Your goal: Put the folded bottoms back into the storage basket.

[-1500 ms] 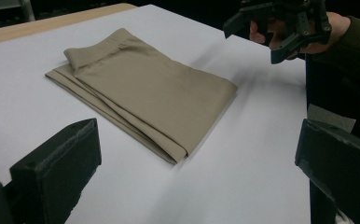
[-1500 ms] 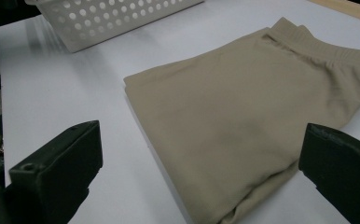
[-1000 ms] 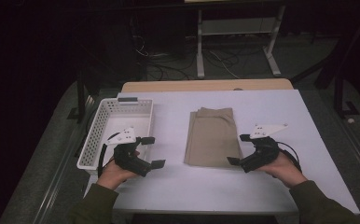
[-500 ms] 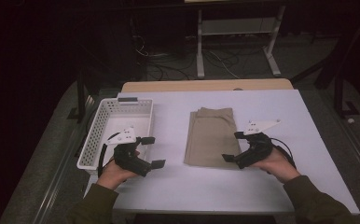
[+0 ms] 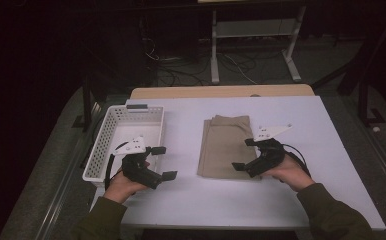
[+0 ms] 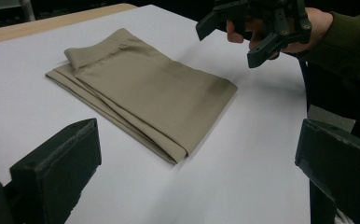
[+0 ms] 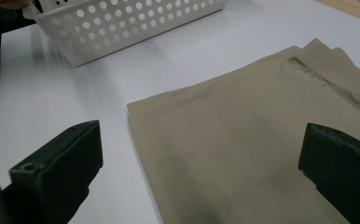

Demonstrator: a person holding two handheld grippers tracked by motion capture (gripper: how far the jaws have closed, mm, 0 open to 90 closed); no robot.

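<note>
A pair of folded khaki trousers [image 5: 225, 146] lies flat in the middle of the white table [image 5: 206, 205], waistband at the far end. My right gripper [image 5: 244, 154] hovers open over the trousers' near right edge, and its own view looks down on the cloth [image 7: 262, 140] between wide-apart jaws. My left gripper [image 5: 164, 162] is open, held off to the left of the trousers [image 6: 145, 93] beside the basket, with nothing between its fingers. The left gripper view also catches the right gripper [image 6: 257, 23] in a hand above the table.
A white perforated basket [image 5: 101, 145] stands at the table's left side, its wall [image 7: 122, 23] also seen in the right gripper view. A wooden strip [image 5: 221, 91] runs along the far edge. Beyond the table are a dark floor, cables and a metal stand.
My right gripper has moved left from the bare table to over the trousers' right edge. The left gripper has stayed where it was.
</note>
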